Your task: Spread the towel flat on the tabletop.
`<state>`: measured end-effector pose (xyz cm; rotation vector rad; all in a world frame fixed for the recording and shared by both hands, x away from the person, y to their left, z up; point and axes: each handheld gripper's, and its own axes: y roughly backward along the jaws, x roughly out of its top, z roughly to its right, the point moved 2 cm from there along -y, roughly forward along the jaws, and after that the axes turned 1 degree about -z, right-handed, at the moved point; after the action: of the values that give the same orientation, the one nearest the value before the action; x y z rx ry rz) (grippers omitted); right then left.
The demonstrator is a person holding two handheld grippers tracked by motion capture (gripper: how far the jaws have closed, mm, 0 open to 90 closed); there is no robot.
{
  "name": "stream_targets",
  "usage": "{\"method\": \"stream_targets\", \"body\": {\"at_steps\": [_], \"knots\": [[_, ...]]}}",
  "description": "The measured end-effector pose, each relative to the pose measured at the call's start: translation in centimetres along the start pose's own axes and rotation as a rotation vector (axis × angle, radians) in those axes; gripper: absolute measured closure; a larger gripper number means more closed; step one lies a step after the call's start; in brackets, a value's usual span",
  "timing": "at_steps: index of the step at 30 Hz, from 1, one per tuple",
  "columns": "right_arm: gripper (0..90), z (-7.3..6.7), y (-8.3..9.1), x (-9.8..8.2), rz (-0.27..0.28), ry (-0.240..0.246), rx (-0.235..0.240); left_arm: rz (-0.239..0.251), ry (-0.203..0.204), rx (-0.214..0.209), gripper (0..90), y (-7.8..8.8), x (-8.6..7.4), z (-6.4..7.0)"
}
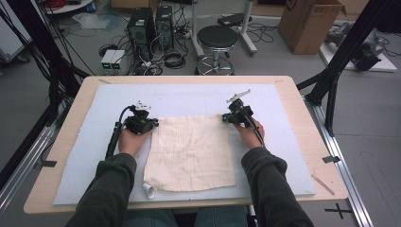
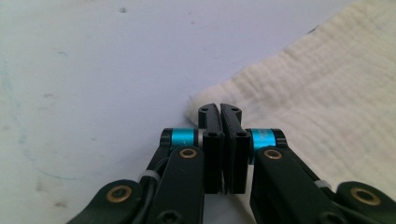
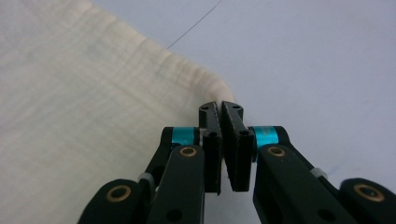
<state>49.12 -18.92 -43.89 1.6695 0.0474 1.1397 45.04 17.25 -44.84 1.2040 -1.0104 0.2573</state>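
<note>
Black jaws of the left gripper (image 2: 219,109) are pressed together on the far left corner of the cream cloth (image 2: 322,88), the muslin bunching in a small fold right at their tips. In the right gripper view, the right gripper (image 3: 221,107) is likewise clamped on the cloth's (image 3: 84,116) far right corner, a sliver of fabric showing between its pads. Seen from the high view, the left gripper (image 1: 150,124) and the right gripper (image 1: 226,118) sit at the two far corners of the cloth (image 1: 191,153), each held by a hand with a dark green sleeve behind it, cables trailing back along the wrists. The cloth lies flat and roughly square on a pale blue-grey mat (image 1: 184,97), its near edge close to the person. A small white tag or roll (image 1: 148,189) lies touching the cloth's near left corner. The mat covers most of a light wooden table (image 1: 293,92). Beyond the table stand a black round stool (image 1: 217,38), two dark computer towers (image 1: 150,26) amid cables, and a cardboard box (image 1: 307,23) on the grey floor
</note>
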Motion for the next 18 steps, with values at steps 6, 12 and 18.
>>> {"method": "stream_targets", "body": {"at_steps": [6, 12, 18], "knots": [[68.9, 0.8, 1.2, 2.1, 0.046, -0.036, -0.105, 0.088, -0.002, 0.007, 71.5, 1.0, 2.5, 0.0], [64.3, 0.6, 1.7, 1.5, 0.059, -0.049, -0.013, 0.098, -0.012, -0.044, 67.0, 2.1, 1.9, 0.3], [60.9, -0.1, 2.7, 1.0, 0.085, -0.03, 0.049, 0.099, -0.004, -0.078, 63.6, 2.8, 1.3, 0.8]]}}
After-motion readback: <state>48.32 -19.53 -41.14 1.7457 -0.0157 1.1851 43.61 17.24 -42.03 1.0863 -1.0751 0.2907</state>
